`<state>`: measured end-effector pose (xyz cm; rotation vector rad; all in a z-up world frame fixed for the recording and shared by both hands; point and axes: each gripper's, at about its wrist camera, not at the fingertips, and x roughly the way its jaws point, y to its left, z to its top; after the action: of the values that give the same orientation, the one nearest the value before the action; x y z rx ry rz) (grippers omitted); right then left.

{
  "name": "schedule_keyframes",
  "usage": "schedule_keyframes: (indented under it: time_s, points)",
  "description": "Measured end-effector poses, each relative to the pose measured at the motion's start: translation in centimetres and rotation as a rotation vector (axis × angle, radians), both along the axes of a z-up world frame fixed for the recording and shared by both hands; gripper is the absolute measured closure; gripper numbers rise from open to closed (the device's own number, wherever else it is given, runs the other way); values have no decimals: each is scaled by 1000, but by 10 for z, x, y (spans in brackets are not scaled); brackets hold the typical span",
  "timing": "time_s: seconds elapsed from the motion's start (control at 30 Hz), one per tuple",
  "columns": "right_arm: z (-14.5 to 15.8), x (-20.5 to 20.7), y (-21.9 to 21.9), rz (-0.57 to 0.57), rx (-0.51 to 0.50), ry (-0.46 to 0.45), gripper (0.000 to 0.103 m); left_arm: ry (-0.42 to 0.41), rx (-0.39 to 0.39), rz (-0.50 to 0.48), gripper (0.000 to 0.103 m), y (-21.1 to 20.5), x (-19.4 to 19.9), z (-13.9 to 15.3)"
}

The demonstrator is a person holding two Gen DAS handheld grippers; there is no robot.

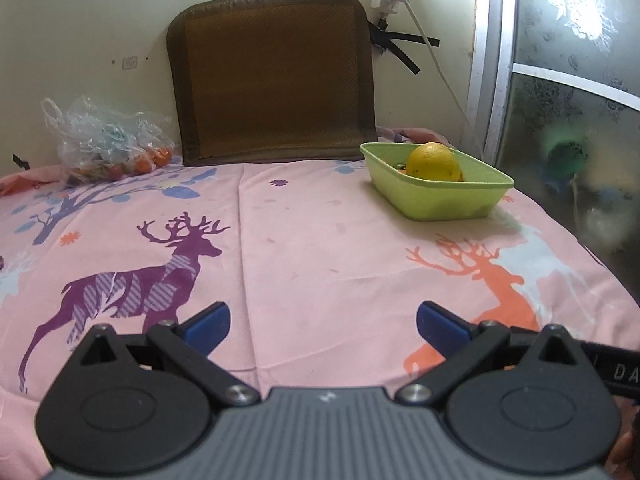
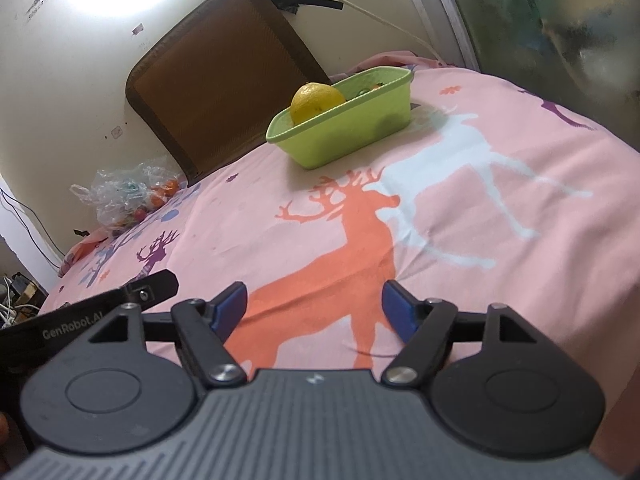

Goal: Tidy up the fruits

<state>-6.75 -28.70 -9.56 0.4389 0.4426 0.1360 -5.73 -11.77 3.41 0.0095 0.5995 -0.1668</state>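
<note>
The left wrist view shows the left gripper (image 1: 323, 326) with its blue-padded fingers (image 1: 208, 328) spread wide and holding nothing, over a pink sheet (image 1: 304, 248) printed with deer. Ahead of the fingers and off to their right sits a green tub (image 1: 440, 196) with a large yellow citrus fruit (image 1: 433, 161) resting in it; smaller orange pieces show beside the fruit but are too hidden to tell apart. Far ahead to the left of the fingers, a clear plastic bag (image 1: 108, 140) of small orange and red fruits lies against the wall. This view alone gives the purple deer in full, a white plug block with its cable on the wall, and a frosted, flower-patterned door panel on the right. The right wrist view shows the right gripper (image 2: 314, 312), likewise wide open and empty, above the orange deer print; the tub (image 2: 344, 136) and fruit (image 2: 317, 101) lie straight ahead of its fingers, the bag (image 2: 128, 196) far to their left. Only here does a black part of the other tool appear at lower left, lettered "GenRobot.AI"; in the left view a black strap at the right edge reads "DA", the rest cut off. A brown woven cushion (image 1: 272, 76) leans upright on the cream, marked wall behind the bed, with black tape strips near its top corner. Cables hang beyond the bed's left edge in the right view.
</note>
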Motion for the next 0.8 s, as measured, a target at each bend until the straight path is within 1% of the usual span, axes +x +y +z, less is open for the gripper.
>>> schedule_keyframes:
  time_s: [0.1,0.23,0.43,0.53,0.63,0.8]
  points:
    - [1,-1,0,6,9,8,26,-3,14,-5,0,-2,-4,1]
    - [1,-3,-2,15,15,15,24,-8,51,-10,0,-8,-9,1]
    - [2,-6,-3,19,19,23,22,-36,75,-9,0,-12,-16,5]
    - [1,-8,-2,16,14,21,18,-53,78,4,0,-10,-18,7]
    - [1,-9,-2,13,10,21,17,-53,83,1,0,-8,-18,7]
    - [2,-10,-2,-3,3,17,16,-61,112,2,0,-10,-20,5]
